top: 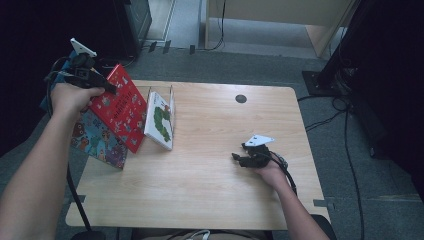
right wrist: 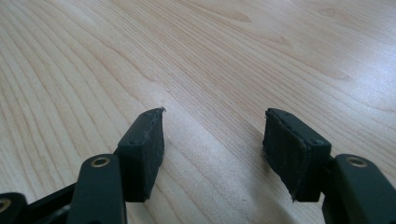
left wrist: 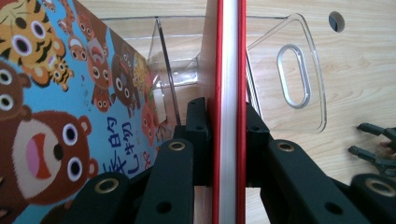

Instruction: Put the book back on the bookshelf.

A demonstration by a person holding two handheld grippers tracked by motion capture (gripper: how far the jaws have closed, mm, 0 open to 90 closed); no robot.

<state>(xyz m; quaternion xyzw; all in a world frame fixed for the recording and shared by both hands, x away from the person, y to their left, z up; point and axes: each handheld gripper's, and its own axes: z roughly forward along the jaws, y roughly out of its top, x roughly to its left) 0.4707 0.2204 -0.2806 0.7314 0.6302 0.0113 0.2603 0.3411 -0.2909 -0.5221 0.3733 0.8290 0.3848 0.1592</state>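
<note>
High view: light wood table [top: 210,180], grey carpet floor [top: 250,65], dim room.

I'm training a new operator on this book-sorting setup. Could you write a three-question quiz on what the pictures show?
1. True or false: the left gripper is clamped on the red book.
2. What lies between the pads of the right gripper? A) a book B) nothing, just bare table below C) a cable
3. Which book stands in the clear acrylic rack, seen from the high view?

Key
1. True: both pads press on the book's edge.
2. B: the jaws are open above the wood.
3. The white book with the green caterpillar; the blue animal book leans at the table's left edge.
</note>
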